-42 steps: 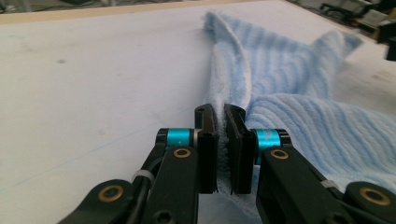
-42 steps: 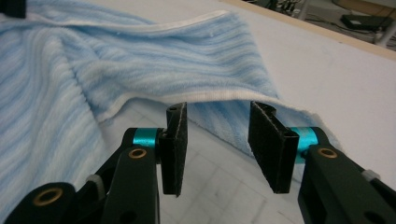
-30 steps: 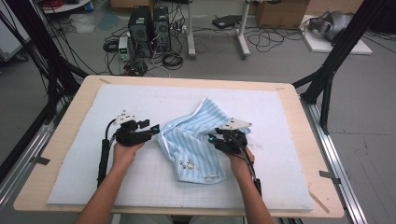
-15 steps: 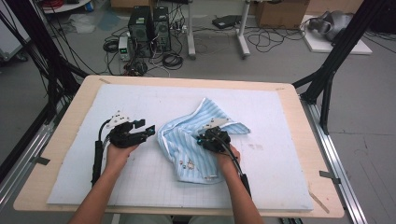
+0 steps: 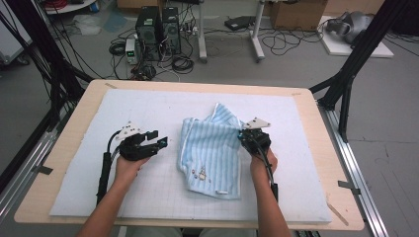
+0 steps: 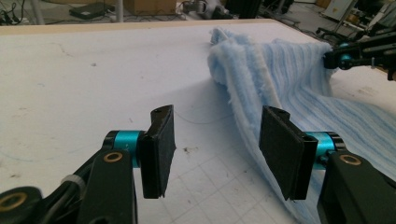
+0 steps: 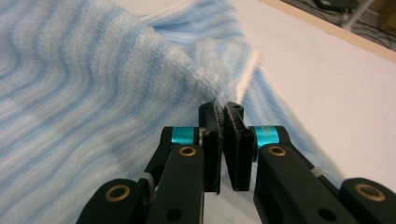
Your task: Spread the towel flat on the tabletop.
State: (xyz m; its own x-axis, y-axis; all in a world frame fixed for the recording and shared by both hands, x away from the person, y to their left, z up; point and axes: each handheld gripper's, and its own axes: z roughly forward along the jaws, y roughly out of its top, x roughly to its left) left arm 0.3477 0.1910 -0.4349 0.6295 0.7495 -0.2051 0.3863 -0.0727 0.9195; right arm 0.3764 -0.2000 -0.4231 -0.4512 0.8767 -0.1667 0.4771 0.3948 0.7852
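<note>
Since half a second ago: right gripper (image 5: 243, 134) has moved from the middle of the towel (image 5: 210, 155) back out to its right edge, and the cloth there is pulled up into a ridge. Left gripper (image 5: 162, 143) has shifted right, closer to the towel's left edge.

Right gripper: jaws pressed together on a pinch of towel edge, seen close in the right gripper view (image 7: 223, 122). Left gripper: jaws spread wide with nothing between them (image 6: 215, 151); the towel's fringed edge (image 6: 243, 116) lies just beside the right-hand jaw, apparently not touching.

Towel: blue-and-white striped, crumpled, at the middle of the white mat (image 5: 148, 111) on the wooden table (image 5: 316, 143), far part bunched up.

Around: computer towers (image 5: 158, 27) and cables on the floor beyond the table. Nothing lies on the mat between either gripper and the towel.
</note>
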